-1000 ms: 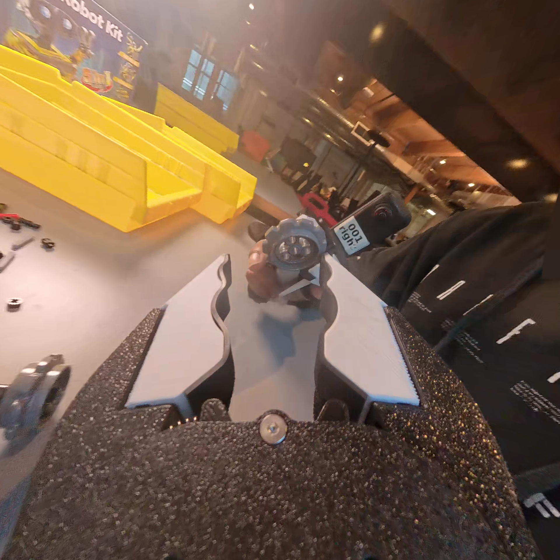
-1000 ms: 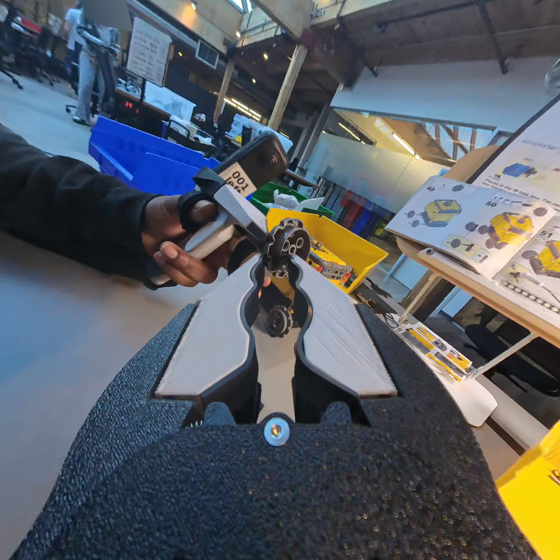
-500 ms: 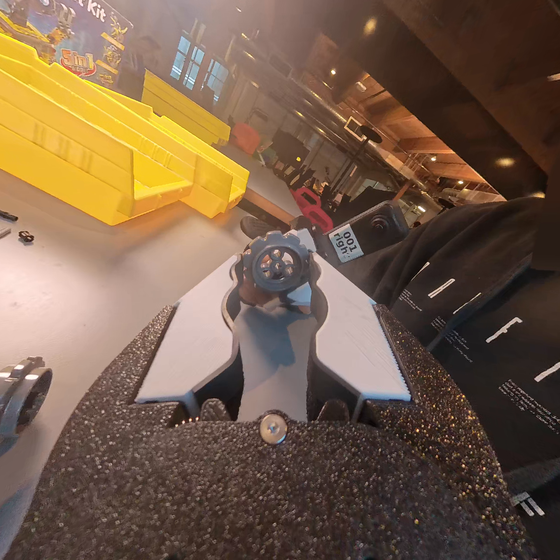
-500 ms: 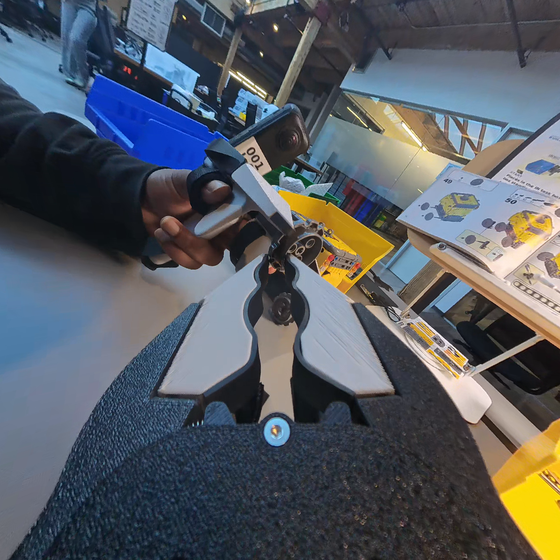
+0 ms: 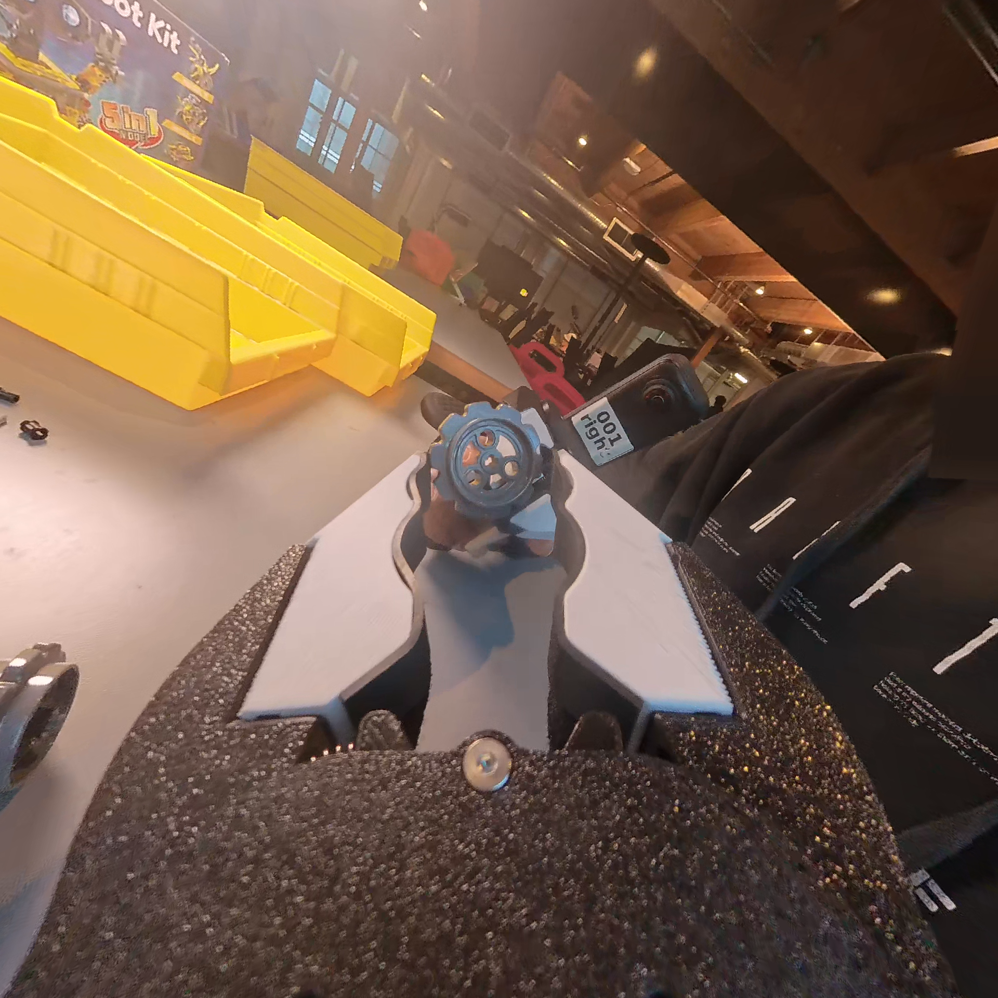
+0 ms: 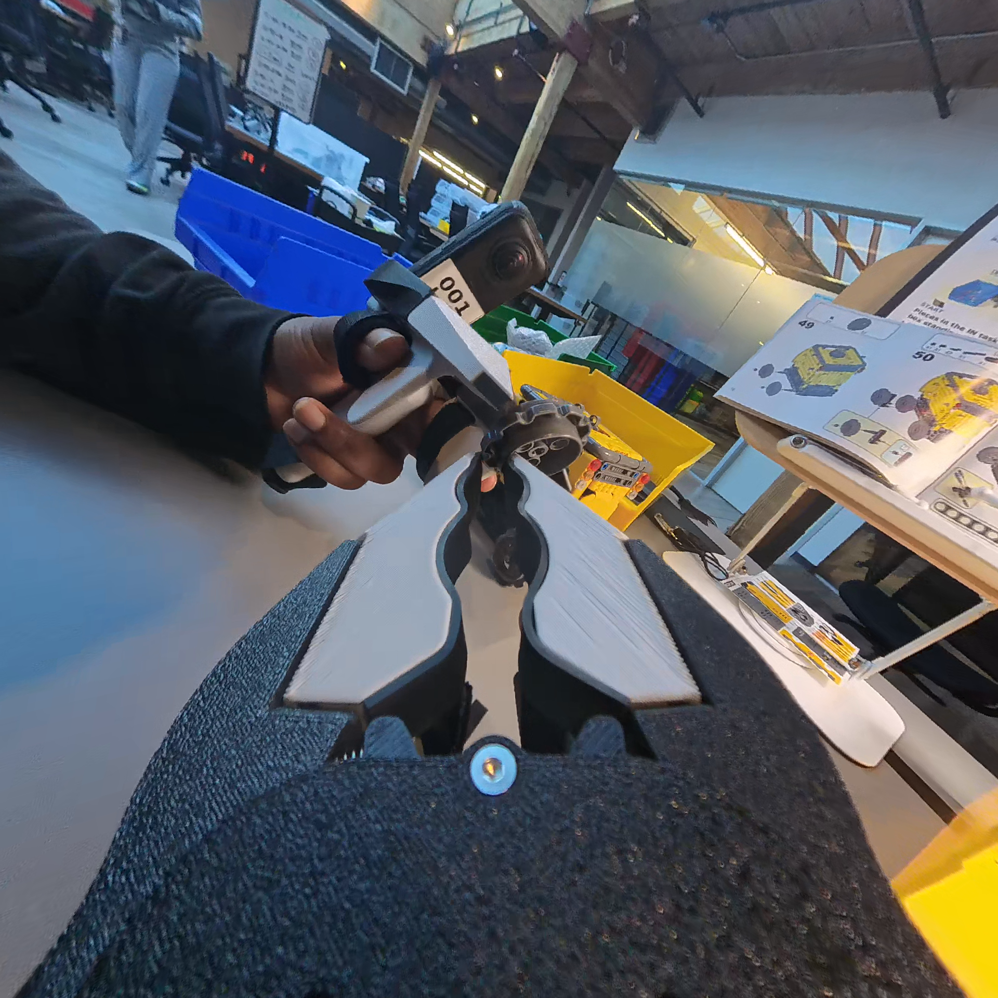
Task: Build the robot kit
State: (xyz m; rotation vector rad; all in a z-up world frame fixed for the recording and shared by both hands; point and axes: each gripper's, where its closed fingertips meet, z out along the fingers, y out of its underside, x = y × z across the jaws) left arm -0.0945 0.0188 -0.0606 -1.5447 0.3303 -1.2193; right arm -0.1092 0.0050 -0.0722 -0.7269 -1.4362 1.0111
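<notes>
A dark grey toothed wheel (image 5: 489, 467) sits between the tips of my left gripper (image 5: 489, 478), whose fingers (image 5: 356, 583) are closed on its sides. The right gripper's camera body (image 5: 648, 402) shows just behind the wheel. In the right wrist view the wheel (image 6: 543, 432) lies tilted almost flat, held above the table. My right gripper (image 6: 498, 467) is nearly shut and pinches the wheel's near edge. The hand-held left gripper (image 6: 459, 372) grips the wheel from the upper left. Both hold the wheel together.
Yellow bins (image 5: 189, 302) and a kit box (image 5: 124, 81) stand at the back left, small black parts (image 5: 32, 429) and a metal ring (image 5: 32, 707) to the left. Another small wheel (image 6: 507, 556), a yellow bin (image 6: 648, 432) holding a part-built model, an instruction booklet (image 6: 891, 389) and blue bins (image 6: 281, 259) show in the right wrist view. My left and right fingertips are right by each other.
My left gripper was open beside the wheel and has closed on it. The wheel has tilted from facing the right camera to nearly flat. My right gripper kept its hold.
</notes>
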